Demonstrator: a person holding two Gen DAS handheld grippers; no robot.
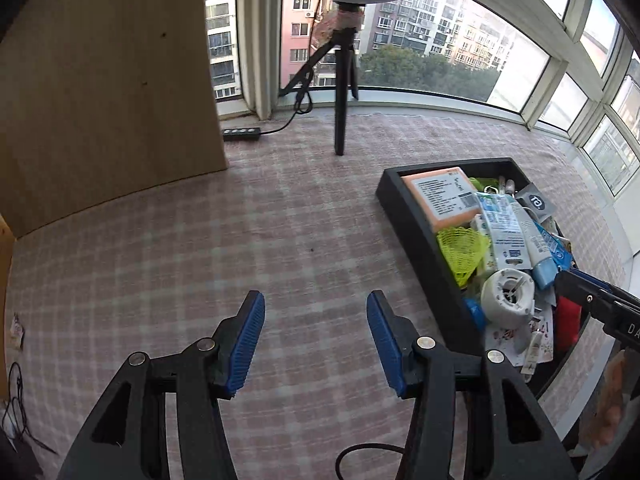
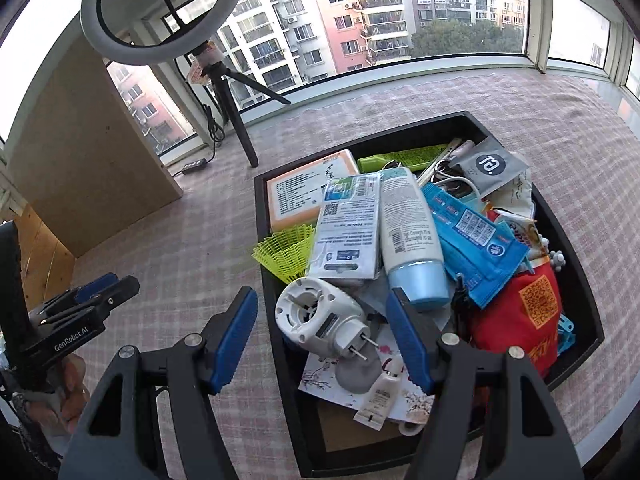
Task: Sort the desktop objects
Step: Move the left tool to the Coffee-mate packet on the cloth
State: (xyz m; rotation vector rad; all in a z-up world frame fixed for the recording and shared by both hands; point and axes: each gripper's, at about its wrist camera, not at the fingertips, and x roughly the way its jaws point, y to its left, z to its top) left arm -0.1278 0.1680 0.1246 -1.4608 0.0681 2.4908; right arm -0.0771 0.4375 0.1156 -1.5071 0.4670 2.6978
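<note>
A black tray (image 2: 576, 248) (image 1: 416, 224) on the checked cloth is heaped with several items: a white plug-in device (image 2: 320, 316) (image 1: 508, 292), a white tube with a blue cap (image 2: 412, 232) (image 1: 536, 248), a yellow-green shuttlecock (image 2: 286, 254) (image 1: 462, 248), an orange box (image 2: 300, 196) (image 1: 440, 196), a blue packet (image 2: 476, 236), a red pouch (image 2: 524, 312). My right gripper (image 2: 320, 336) is open and empty, hovering over the tray's near left corner, straddling the white device. My left gripper (image 1: 316, 340) is open and empty over bare cloth, left of the tray.
A ring light on a black tripod (image 1: 340, 92) (image 2: 236, 116) stands at the back by the window. A wooden box (image 1: 104, 80) (image 2: 88, 160) stands at the left. A black power strip (image 1: 242, 134) lies beside it. A small wrapper (image 1: 16, 328) lies at the far left.
</note>
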